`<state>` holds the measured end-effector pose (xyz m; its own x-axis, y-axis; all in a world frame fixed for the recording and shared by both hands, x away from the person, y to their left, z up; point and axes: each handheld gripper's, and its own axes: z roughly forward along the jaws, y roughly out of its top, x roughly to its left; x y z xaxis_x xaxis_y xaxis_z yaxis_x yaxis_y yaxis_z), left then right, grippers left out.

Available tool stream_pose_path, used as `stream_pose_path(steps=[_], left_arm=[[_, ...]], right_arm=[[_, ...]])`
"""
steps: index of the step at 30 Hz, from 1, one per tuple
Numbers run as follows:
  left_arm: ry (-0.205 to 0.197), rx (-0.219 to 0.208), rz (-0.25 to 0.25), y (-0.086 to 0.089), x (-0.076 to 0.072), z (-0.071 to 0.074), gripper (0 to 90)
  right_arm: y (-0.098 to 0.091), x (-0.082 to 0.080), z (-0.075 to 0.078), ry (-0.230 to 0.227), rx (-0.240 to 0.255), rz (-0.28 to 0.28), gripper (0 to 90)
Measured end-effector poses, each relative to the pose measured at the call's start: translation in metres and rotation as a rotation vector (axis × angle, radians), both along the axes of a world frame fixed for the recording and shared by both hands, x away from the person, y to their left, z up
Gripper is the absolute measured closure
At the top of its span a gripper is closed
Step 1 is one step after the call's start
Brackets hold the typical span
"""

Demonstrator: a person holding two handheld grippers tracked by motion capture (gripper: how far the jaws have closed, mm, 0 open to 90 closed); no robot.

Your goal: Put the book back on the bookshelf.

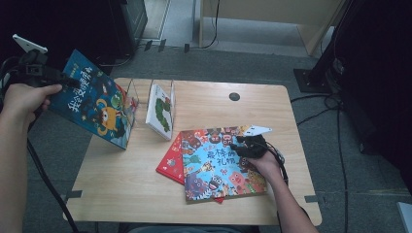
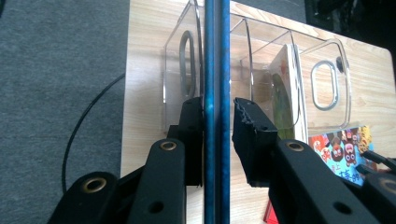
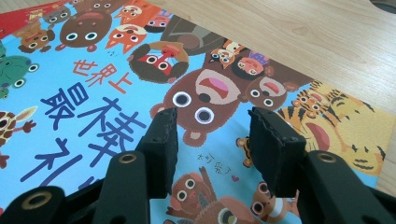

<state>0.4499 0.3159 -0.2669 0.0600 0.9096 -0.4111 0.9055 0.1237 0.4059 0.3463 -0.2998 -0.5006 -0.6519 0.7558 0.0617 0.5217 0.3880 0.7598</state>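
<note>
At the table's (image 1: 145,189) left edge, the left tool (image 2: 218,116) loosely straddles the dark-blue book (image 1: 92,99), one pad off it; right tool (image 3: 212,126) hovers spread over the animal book (image 3: 93,93).

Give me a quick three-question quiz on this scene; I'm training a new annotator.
1. True or false: the white book stands in the clear rack.
2. What lies under the right tool? A: the light-blue animal book. B: the red book. C: bare table.
3. Fill in: the tilted book between the jaws of the left tool has a dark ___ cover.

Key: 1 true; 2 A; 3 blue.
</note>
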Motion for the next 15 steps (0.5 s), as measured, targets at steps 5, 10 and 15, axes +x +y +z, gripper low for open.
stream_pose_path(steps=[5, 10, 15], left_arm=[[0.003, 0.011, -0.001, 0.000, -0.002, 0.001, 69.5], [0.004, 0.014, -0.003, 0.001, -0.007, 0.002, 61.5], [-0.021, 0.000, -0.016, 0.003, -0.015, 0.003, 51.0]], right_arm=[[0.000, 0.000, 0.000, -0.001, 0.000, 0.000, 52.7], [0.000, 0.000, 0.000, -0.002, 0.000, 0.001, 52.7], [0.000, 0.001, 0.000, -0.003, -0.004, 0.004, 52.7]])
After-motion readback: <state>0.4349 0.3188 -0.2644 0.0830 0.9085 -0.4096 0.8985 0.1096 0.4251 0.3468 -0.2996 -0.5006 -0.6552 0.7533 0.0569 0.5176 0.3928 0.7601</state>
